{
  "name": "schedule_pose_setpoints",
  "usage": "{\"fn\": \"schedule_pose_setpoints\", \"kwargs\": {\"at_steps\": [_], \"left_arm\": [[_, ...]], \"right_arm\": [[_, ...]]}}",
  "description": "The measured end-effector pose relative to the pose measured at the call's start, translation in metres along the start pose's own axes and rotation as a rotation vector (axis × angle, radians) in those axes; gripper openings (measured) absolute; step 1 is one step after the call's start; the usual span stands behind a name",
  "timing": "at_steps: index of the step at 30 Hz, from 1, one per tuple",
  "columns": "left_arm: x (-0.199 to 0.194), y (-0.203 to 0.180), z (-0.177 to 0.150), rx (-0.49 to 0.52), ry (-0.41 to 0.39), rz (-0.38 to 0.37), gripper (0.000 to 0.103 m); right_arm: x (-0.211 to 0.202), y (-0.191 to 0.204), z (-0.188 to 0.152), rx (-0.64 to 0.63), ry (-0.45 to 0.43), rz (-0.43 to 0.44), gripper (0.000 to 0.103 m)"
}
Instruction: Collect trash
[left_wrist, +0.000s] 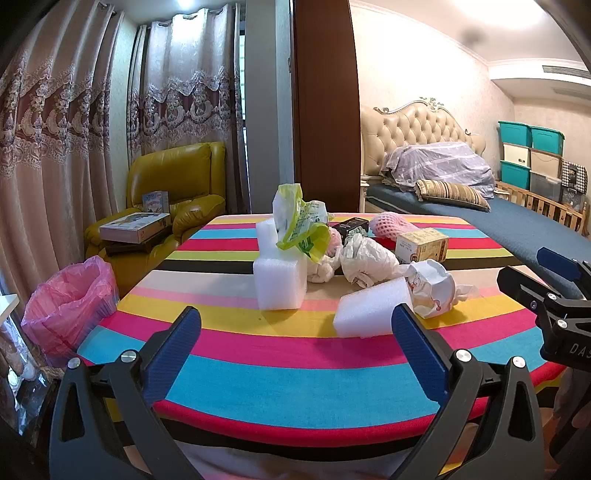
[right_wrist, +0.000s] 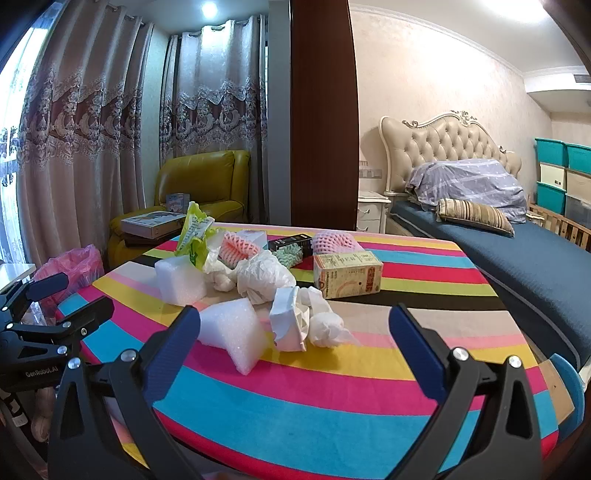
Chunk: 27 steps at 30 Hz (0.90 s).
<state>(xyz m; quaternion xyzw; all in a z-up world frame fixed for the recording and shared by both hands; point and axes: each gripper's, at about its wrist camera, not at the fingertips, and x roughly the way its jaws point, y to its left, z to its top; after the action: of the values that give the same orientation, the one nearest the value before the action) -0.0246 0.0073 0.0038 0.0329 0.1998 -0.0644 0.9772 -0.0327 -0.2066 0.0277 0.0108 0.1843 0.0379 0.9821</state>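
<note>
Grippers: left gripper (left_wrist: 297, 328) & right gripper (right_wrist: 291, 328) wide open, empty, over near edge.
Trash: foam (left_wrist: 369, 312) nearest, prob. first pick.
Bin (left_wrist: 70, 306): far left, off table for drops.

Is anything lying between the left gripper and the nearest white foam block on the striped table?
Nothing visible does. The left gripper is open, with only bare striped tablecloth before the foam block, which sits just past its right fingertip.

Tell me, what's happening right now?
Both tongs, left and right, open, empty. Trash pile untouched on striped table. Pink-lined bin at left. Nothing blocking.
</note>
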Motion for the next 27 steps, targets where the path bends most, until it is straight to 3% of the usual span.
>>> {"fn": "schedule_pose_setpoints", "kwargs": {"at_steps": [27], "left_arm": [[0.0024,0.0014,-0.0016,-0.007,0.011,0.001,0.097]], "right_arm": [[0.0002,0.0025,-0.0005,0.000,0.002,0.007,0.099]]}}
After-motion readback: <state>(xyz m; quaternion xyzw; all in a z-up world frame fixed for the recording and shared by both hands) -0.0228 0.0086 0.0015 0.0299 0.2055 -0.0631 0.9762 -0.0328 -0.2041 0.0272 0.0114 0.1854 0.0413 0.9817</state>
